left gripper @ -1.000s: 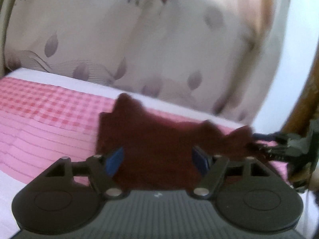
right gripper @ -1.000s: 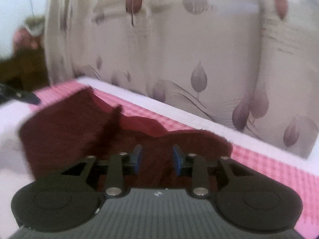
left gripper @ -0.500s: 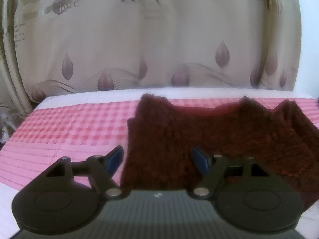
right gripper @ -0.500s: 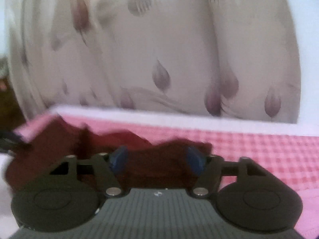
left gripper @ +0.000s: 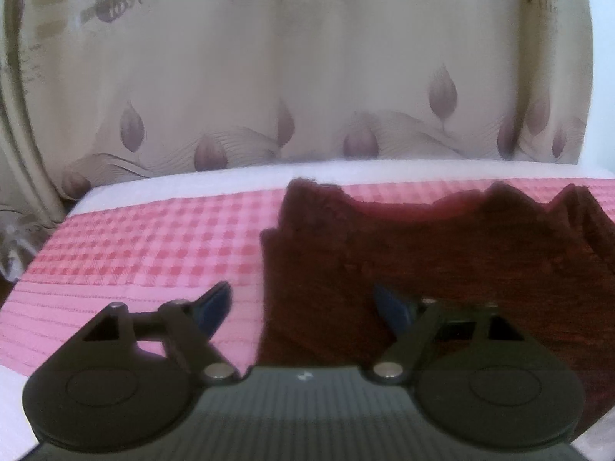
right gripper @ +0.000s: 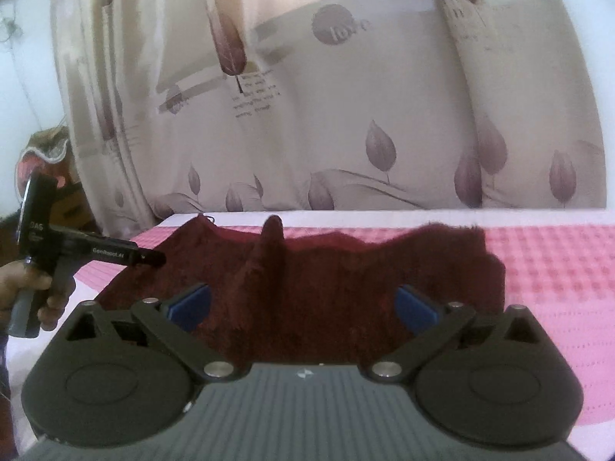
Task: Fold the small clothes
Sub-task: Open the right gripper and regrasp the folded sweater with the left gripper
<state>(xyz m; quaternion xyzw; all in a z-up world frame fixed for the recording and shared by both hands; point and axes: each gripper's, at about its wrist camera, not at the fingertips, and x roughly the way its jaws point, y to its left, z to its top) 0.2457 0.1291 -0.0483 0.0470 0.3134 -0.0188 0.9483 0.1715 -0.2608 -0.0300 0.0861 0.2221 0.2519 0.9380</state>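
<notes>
We note the curtain (left gripper: 269, 77) backing the far edge of the pink checked cover (left gripper: 134, 246), bare on both sides of the dark red fuzzy garment (left gripper: 442, 261), which lies rumpled mid-cover. Right gripper (right gripper: 303, 303) jaws opening, over cloth, pinching nothing. Left gripper (left gripper: 303, 307) jaws opening astride the garment's left edge. Only the right view shows the person's hand (right gripper: 27, 288).

The garment (right gripper: 307, 288) lies on the bedspread (left gripper: 134, 253), a curtain (left gripper: 288, 77) hanging behind the bed, with the left gripper (left gripper: 303, 307) over its left edge and the right gripper (right gripper: 303, 303) above its middle.
</notes>
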